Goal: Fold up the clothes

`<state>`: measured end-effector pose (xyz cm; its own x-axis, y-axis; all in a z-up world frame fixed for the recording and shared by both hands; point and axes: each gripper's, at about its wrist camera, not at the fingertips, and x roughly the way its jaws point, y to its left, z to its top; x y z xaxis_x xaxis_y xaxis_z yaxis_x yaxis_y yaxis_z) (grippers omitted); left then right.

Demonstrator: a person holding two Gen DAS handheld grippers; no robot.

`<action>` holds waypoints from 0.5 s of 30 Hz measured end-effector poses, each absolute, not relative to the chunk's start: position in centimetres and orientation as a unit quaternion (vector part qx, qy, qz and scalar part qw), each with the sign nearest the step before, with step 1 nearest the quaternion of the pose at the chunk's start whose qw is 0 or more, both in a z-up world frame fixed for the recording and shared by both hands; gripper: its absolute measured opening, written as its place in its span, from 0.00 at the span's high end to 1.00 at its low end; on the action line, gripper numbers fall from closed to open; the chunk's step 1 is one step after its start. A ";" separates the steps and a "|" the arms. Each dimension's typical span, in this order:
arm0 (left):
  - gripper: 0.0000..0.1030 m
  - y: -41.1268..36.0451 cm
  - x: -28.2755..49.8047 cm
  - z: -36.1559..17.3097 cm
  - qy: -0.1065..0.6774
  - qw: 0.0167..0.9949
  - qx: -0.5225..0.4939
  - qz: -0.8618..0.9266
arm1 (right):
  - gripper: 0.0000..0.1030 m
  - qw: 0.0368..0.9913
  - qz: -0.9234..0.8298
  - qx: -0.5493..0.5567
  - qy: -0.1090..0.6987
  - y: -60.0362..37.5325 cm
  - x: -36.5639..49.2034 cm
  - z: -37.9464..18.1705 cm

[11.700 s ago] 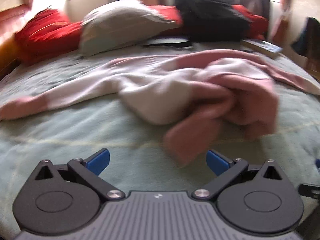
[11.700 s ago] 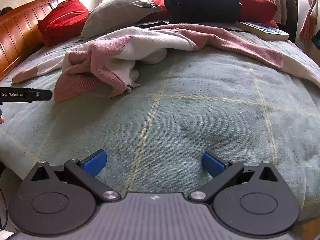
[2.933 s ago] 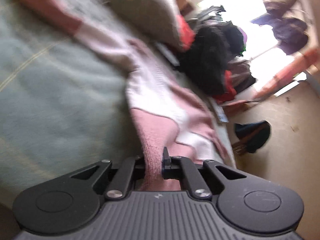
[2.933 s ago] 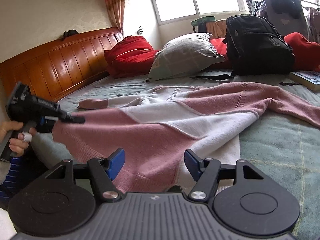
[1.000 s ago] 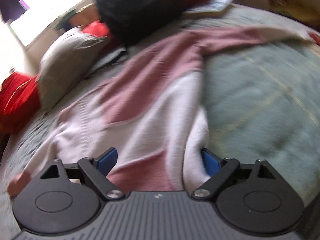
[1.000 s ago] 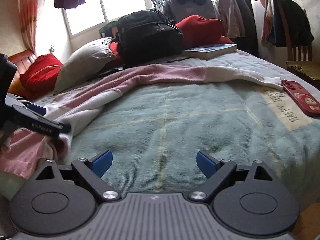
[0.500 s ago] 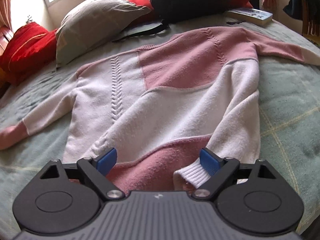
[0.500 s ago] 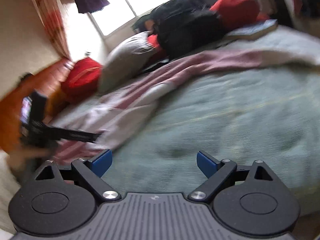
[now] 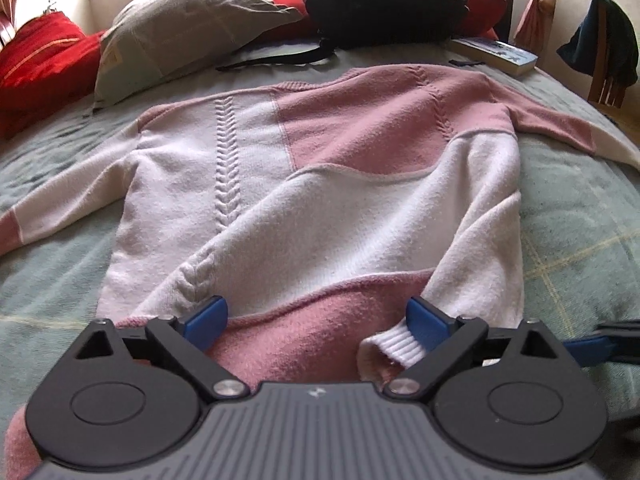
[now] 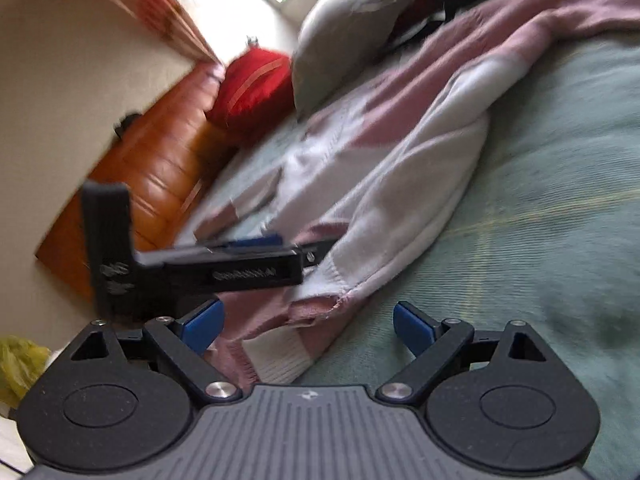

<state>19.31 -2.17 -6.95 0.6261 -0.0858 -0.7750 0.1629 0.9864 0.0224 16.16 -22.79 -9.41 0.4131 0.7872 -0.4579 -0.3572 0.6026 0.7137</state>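
Now, from the left wrist, the left gripper (image 9: 316, 318) is pointing steeply down over the near hem of the pink-and-white sweater (image 9: 320, 184), its jaws opening with the pink hem and a ribbed white cuff (image 9: 394, 344) lying loose between them. A second ago this view was tilted and blurred; now the sweater is lying flat on the green bedspread (image 9: 580, 248), collar at twelve o'clock. From the right wrist, the right gripper (image 10: 308, 322) is spreading wide over the hem, gripping nothing, having swung from the open bedspread toward the left gripper at ten o'clock.
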 end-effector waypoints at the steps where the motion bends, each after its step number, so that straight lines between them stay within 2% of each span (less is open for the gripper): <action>1: 0.07 -2.0 19.4 -6.9 0.427 0.901 0.040 -0.072 | 0.05 0.796 0.360 0.257 0.413 -22.1 16.6 -9.5; 3: 0.07 -1.7 19.2 -6.3 0.419 0.904 0.029 -0.081 | 0.00 0.794 0.370 0.246 0.415 -21.1 17.1 -9.4; 15: 0.07 -0.1 17.4 -2.9 0.372 0.920 -0.029 -0.116 | 0.01 0.830 0.375 0.295 0.290 -24.8 14.2 -8.3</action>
<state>17.37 -0.11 -2.88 0.6959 -0.2347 -0.6787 0.1913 0.9715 -0.1397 14.19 -24.77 -8.30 0.5502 0.7937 -0.2594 -0.4524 0.5445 0.7063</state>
